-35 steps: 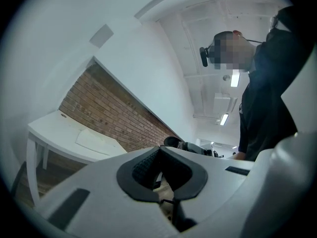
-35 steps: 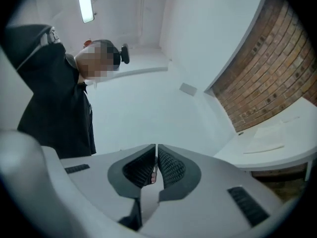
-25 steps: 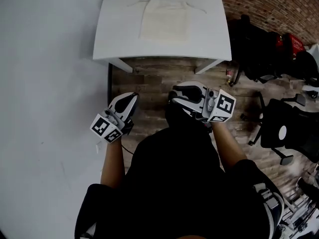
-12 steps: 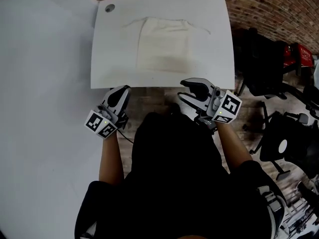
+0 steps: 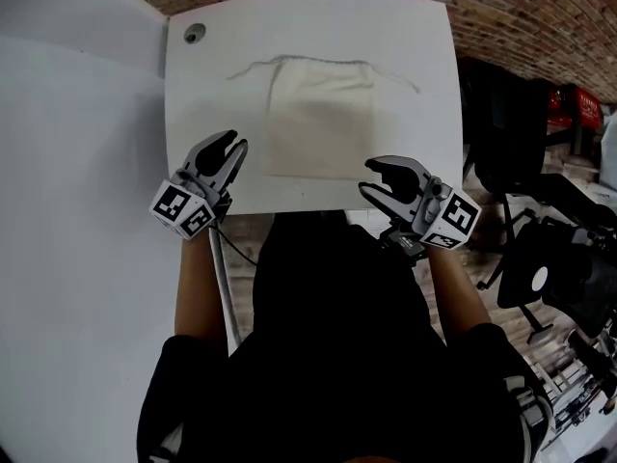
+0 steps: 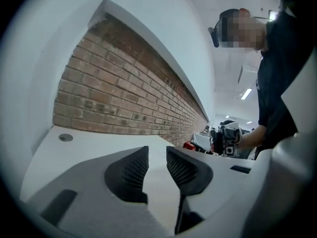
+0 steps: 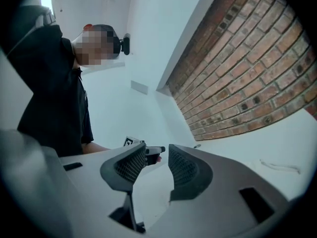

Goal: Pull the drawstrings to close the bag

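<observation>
1. Cloth bag (image 5: 318, 119) flat mid-table, mouth toward 12 o'clock; strings (image 5: 246, 68) trailing to 10 and 2 o'clock.
2. Left gripper (image 5: 229, 144) at 7 o'clock of it, jaws opening, empty; right gripper (image 5: 368, 177) at 5 o'clock, jaws apart, empty; best to pinch one string end each, then pull outward.
3. White table (image 5: 193, 114); brick wall (image 5: 540, 17) at 12 o'clock; chairs (image 5: 540, 268) at 3 o'clock.

- Head view is bright and even; the white table (image 5: 212, 95) nearly washes out, leaving the cream bag (image 5: 318, 123) faint on it
- Below the table, dark clothing (image 5: 328, 355) loses detail
- Both gripper views bend strongly, with black corners; the brick wall (image 6: 124, 88) behind the table curves
- A ceiling strip light (image 6: 246, 93) glows far beyond the table
</observation>
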A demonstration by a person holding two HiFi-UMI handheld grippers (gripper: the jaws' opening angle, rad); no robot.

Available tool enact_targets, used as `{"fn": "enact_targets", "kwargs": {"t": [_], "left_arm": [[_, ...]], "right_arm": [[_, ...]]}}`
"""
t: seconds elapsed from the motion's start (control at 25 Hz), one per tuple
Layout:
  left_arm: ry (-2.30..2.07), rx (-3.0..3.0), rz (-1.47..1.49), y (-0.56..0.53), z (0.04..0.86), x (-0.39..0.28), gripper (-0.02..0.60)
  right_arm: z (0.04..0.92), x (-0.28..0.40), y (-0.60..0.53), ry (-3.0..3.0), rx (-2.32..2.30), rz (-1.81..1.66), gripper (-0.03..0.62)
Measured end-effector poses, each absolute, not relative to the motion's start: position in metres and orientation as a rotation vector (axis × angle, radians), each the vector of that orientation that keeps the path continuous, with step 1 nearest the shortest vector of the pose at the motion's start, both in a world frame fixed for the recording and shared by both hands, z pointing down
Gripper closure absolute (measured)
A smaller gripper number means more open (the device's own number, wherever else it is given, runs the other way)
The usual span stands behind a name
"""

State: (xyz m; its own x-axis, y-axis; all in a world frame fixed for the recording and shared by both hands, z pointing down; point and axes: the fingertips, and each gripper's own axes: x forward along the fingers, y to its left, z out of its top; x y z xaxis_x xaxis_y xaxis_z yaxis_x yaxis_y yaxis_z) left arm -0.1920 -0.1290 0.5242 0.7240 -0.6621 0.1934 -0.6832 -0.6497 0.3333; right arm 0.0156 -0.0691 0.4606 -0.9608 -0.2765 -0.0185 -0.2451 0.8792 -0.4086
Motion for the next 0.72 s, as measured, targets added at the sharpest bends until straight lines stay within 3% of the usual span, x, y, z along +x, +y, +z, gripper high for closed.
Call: {"fn": "enact_targets", "kwargs": {"t": [0.32,0.72], "left_arm": [[-0.975,2.554,0.422,-0.238,0.606,-0.233,0.413],[-0.713,2.501,0.966,-0.286,0.688,-0.248,0.414]], "right_arm": [[0.459,-0.019,-0.139,3.027,-0.515,-0.662,0.454],[0.495,-0.041,-0.168,3.037,-0.546,-0.803,0.454]]}}
